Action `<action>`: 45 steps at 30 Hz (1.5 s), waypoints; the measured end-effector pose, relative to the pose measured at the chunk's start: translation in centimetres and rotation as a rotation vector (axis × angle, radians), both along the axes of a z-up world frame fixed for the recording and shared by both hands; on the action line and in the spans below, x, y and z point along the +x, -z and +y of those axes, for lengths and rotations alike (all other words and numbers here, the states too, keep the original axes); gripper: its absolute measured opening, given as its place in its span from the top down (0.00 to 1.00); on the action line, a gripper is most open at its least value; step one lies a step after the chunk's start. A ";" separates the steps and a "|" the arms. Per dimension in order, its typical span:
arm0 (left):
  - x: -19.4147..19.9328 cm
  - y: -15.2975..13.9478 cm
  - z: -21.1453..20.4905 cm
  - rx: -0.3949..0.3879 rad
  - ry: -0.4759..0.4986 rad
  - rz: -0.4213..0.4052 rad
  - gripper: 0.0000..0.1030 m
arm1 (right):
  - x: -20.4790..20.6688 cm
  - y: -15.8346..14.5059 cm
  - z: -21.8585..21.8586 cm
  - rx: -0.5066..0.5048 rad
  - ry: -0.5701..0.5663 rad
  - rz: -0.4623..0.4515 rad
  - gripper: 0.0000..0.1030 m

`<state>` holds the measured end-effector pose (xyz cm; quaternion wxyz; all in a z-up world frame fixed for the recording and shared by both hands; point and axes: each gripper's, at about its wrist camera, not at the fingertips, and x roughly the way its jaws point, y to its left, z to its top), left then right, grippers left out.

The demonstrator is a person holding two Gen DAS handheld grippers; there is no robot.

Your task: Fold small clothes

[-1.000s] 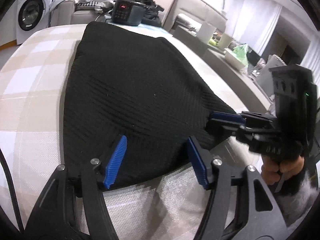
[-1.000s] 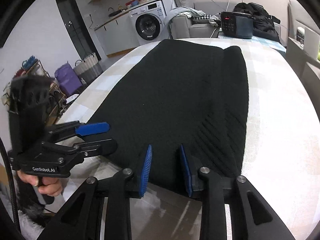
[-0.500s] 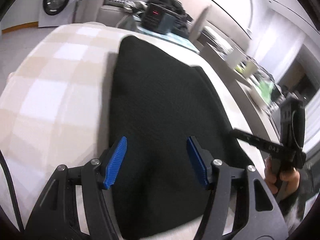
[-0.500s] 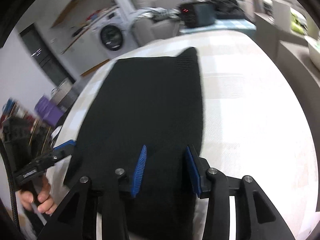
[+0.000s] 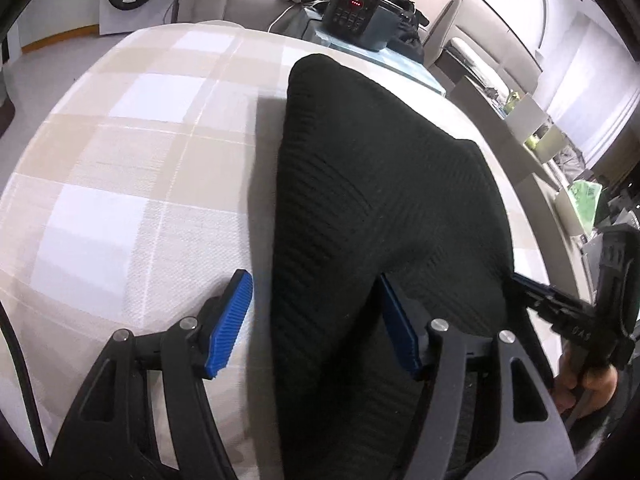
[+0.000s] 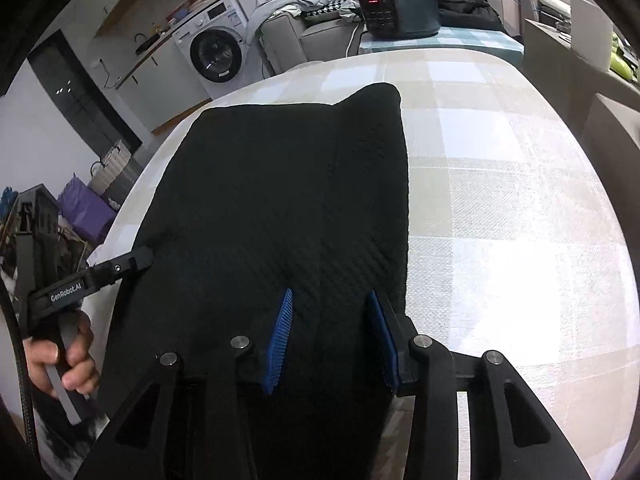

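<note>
A: Fingers first. Left gripper (image 5: 316, 324) fingers are standing apart and opening, near-left edge of the black knit garment (image 5: 372, 208) lying between them, pads not pressing. Right gripper (image 6: 330, 340) fingers are closing, also straddling cloth near its right edge, no pinch showing yet.

B: Step?

A: Judging it as lining up on the near hem for the next fold. Next move is calling for both pairs to clamp, then carry the hem toward the far end.

B: Materials?

A: Ribbed, thick, soft knit, long and narrowing, lying flat on the beige-and-white checked tabletop (image 6: 500, 200), woven texture. Beyond it, dark cooker (image 6: 396, 12) sitting.
</note>
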<state>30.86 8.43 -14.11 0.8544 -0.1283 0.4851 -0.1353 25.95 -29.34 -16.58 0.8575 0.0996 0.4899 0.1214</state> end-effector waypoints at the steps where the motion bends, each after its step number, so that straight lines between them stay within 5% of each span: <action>1: 0.0 -0.1 -0.1 0.005 0.001 0.001 0.39 | 0.0 -0.1 -0.2 0.003 -0.002 -0.003 0.62; 13: 2.7 -0.3 -1.7 -0.025 0.018 -0.023 0.39 | 3.8 -0.7 -1.8 0.169 0.044 0.003 0.47; 15: 2.9 -0.1 -1.6 -0.021 0.022 -0.025 0.39 | 4.1 -0.6 -1.1 0.082 0.020 0.003 0.68; 25: 0.9 -0.3 -1.3 -0.051 0.039 -0.028 0.66 | 2.1 0.1 -2.9 0.153 0.027 0.033 0.74; 29: 1.6 -0.5 -1.8 -0.016 0.039 -0.041 0.67 | 3.1 0.0 -2.7 0.150 0.043 0.027 0.86; 34: 1.7 -0.6 -1.7 -0.021 0.028 -0.045 0.66 | 2.9 -0.2 -1.6 0.121 0.055 0.014 0.85; 37: 1.1 -1.2 -1.7 0.004 0.004 -0.060 0.62 | 0.9 -1.1 -1.9 0.101 0.059 -0.018 0.70; 39: 0.0 -1.9 -1.8 0.038 -0.002 -0.085 0.57 | -0.5 -2.1 -1.7 0.081 0.060 -0.060 0.42; 45: -4.6 -4.5 -2.1 0.119 -0.014 -0.228 0.20 | -5.8 -5.2 -0.5 0.004 0.015 -0.202 0.09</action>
